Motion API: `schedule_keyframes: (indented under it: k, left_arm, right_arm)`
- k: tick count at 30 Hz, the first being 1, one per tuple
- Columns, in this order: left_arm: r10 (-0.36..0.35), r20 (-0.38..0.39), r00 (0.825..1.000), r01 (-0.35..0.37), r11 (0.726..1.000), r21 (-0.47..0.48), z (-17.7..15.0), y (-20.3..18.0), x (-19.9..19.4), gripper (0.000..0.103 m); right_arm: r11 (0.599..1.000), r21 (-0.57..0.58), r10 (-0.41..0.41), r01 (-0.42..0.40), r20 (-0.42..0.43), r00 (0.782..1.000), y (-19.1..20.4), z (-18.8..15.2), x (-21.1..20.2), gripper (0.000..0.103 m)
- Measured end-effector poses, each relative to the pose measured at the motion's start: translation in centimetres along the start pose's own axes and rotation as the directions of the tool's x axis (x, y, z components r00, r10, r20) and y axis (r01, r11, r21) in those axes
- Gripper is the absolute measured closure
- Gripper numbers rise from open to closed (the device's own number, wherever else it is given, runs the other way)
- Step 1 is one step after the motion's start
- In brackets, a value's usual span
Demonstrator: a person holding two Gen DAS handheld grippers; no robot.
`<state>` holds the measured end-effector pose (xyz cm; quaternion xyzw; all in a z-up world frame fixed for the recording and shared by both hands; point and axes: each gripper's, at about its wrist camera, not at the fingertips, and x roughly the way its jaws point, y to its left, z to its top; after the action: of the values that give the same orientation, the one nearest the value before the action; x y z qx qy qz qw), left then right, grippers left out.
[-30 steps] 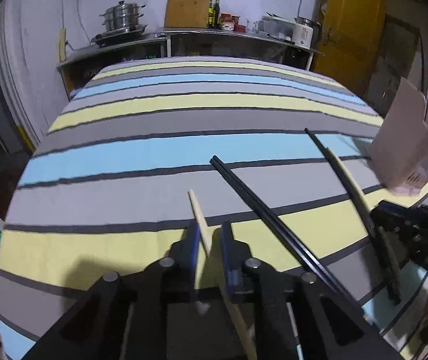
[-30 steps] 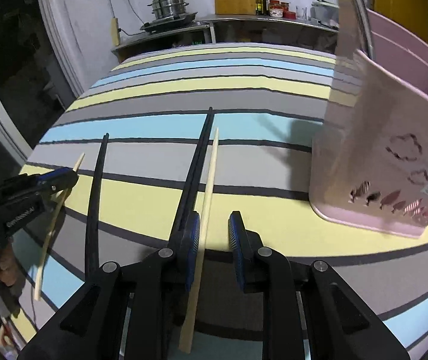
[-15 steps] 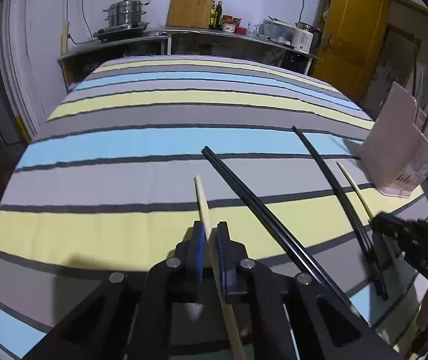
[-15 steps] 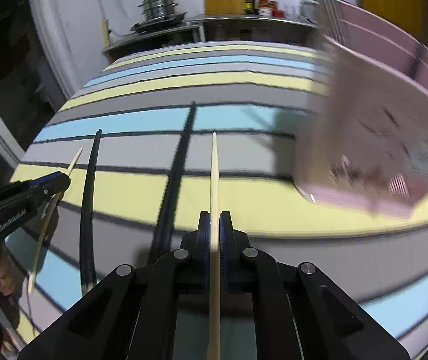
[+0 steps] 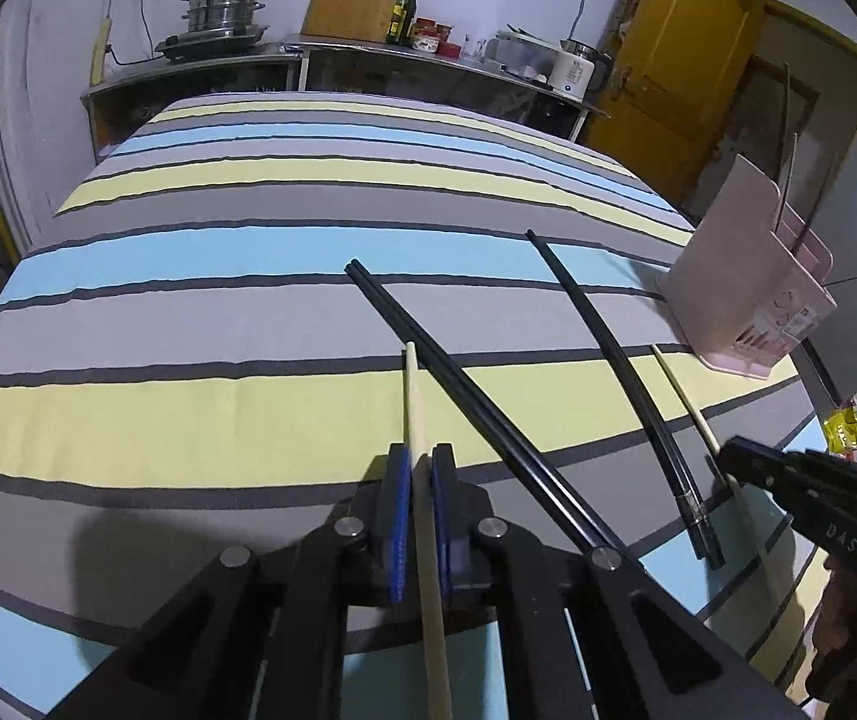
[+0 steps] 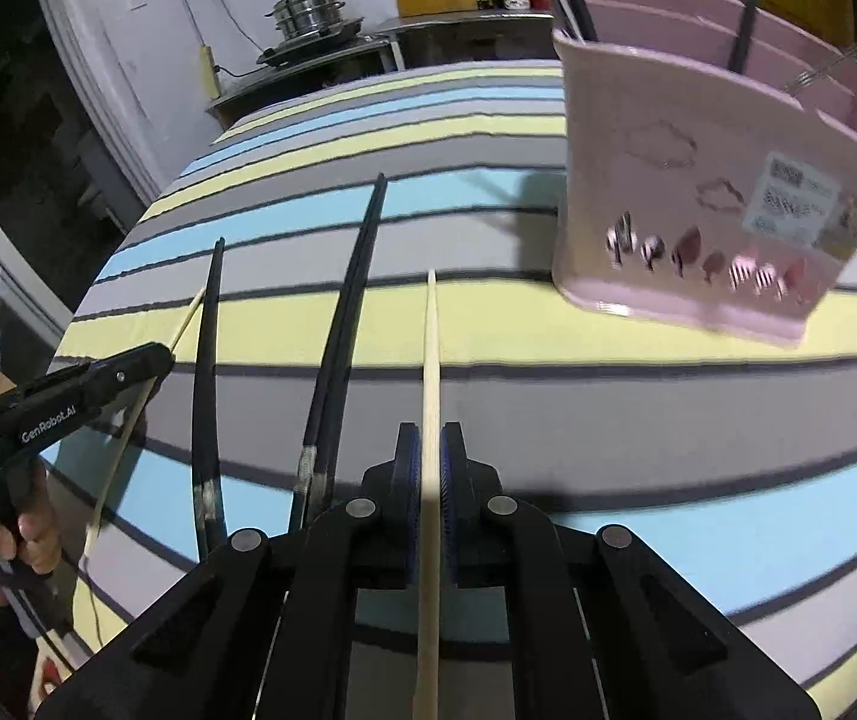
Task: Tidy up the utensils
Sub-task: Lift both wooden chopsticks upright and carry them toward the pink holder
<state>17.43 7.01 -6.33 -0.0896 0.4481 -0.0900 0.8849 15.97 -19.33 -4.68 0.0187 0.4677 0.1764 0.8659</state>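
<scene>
Surface: we work over a striped blue, yellow and grey tablecloth (image 5: pixel 200 420).
Left gripper (image 5: pixel 420 480): clamped on a pale wooden chopstick (image 5: pixel 411 396).
Middle: black chopsticks (image 6: pixel 338 348) lie loose.
Right gripper (image 6: pixel 428 468): our jaws are easing open around a second pale wooden chopstick (image 6: pixel 430 348).
Holder: the pink plastic utensil caddy (image 6: pixel 698 192) stands right.
Risk: our loosening grip could drop that stick.

The cloth-covered table (image 5: pixel 200 324) carries broad bands of grey, sky blue and pale yellow, parted by thin dark lines. Two slim wooden chopsticks (image 5: pixel 415 414) (image 6: pixel 430 360) are pale cream; the long glossy plastic chopsticks (image 5: pixel 476 408) (image 6: pixel 341 330) are black. The plastic utensil holder (image 6: pixel 698 192) is soft pink with cloud outlines and a white label. Each black gripper (image 5: pixel 419 468) (image 6: pixel 428 450) has blue pads.
</scene>
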Motion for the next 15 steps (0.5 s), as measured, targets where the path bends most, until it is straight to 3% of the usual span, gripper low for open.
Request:
schedule_keyframes:
  k: [9, 15]
  left_arm:
    - [0.044, -0.009, 0.999, -0.043, 0.998, 0.053, 1.1, -1.2, 1.1, 0.086]
    - [0.091, -0.013, 0.996, -0.089, 0.992, 0.093, 1.7, -1.9, 1.8, 0.085]
  right_arm:
    - [0.998, -0.058, -0.026, 0.025, -0.018, 1.000, 0.6, 2.7, 2.2, 0.095]
    - [0.997, -0.066, -0.033, 0.031, -0.027, 0.999, 0.7, 4.1, 3.4, 0.095]
